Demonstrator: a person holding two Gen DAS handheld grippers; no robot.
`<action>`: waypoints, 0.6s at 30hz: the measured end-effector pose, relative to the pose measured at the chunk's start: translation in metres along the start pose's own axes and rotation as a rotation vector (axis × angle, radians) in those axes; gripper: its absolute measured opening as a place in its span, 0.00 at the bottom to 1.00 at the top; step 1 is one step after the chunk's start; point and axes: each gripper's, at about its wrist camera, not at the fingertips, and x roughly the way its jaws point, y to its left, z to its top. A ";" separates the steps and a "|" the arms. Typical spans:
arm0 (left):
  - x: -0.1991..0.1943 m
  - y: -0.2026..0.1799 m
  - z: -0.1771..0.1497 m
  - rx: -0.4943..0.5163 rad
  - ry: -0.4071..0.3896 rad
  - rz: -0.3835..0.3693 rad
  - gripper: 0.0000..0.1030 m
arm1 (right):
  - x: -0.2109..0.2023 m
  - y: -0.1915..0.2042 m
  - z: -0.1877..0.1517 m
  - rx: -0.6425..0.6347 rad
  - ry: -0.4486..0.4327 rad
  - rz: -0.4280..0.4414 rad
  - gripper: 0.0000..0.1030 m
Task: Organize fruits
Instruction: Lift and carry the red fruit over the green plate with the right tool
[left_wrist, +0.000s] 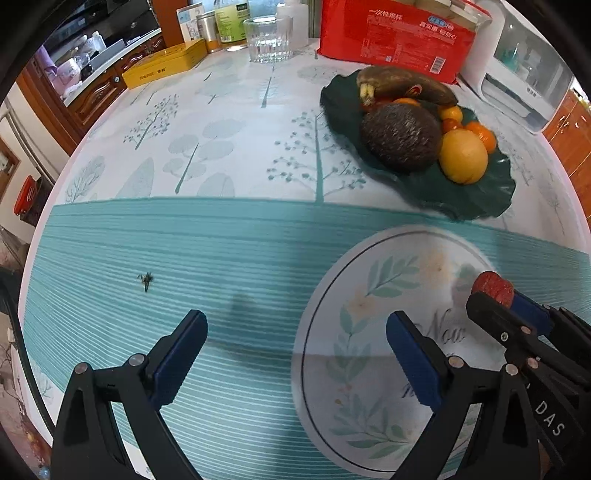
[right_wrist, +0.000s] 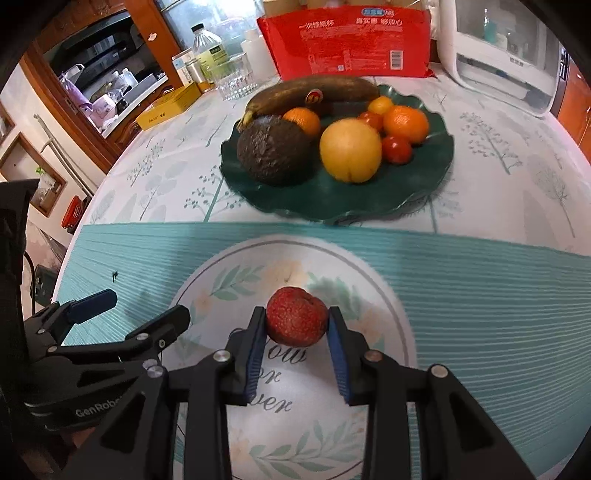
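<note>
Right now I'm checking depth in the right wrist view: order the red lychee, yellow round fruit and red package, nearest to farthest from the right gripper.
1. Red lychee, clamped in the right gripper.
2. Yellow round fruit, on the green plate beyond.
3. Red package, at the table's back.

A bumpy red lychee (right_wrist: 296, 320) sits between blue pads (right_wrist: 255, 354). The plate (right_wrist: 332, 199) is dark green; the cloth (right_wrist: 480, 280) has teal stripes, pale tree prints and a leafy white medallion (right_wrist: 369, 332).
</note>
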 end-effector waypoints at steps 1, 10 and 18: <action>-0.003 -0.001 0.003 0.003 -0.001 -0.004 0.94 | -0.003 -0.001 0.003 0.002 -0.004 -0.003 0.32; -0.038 -0.014 0.048 0.023 -0.074 -0.035 0.94 | -0.039 -0.006 0.044 -0.022 -0.070 -0.021 0.32; -0.065 -0.012 0.105 0.010 -0.175 -0.025 0.94 | -0.067 -0.015 0.102 -0.040 -0.179 -0.058 0.32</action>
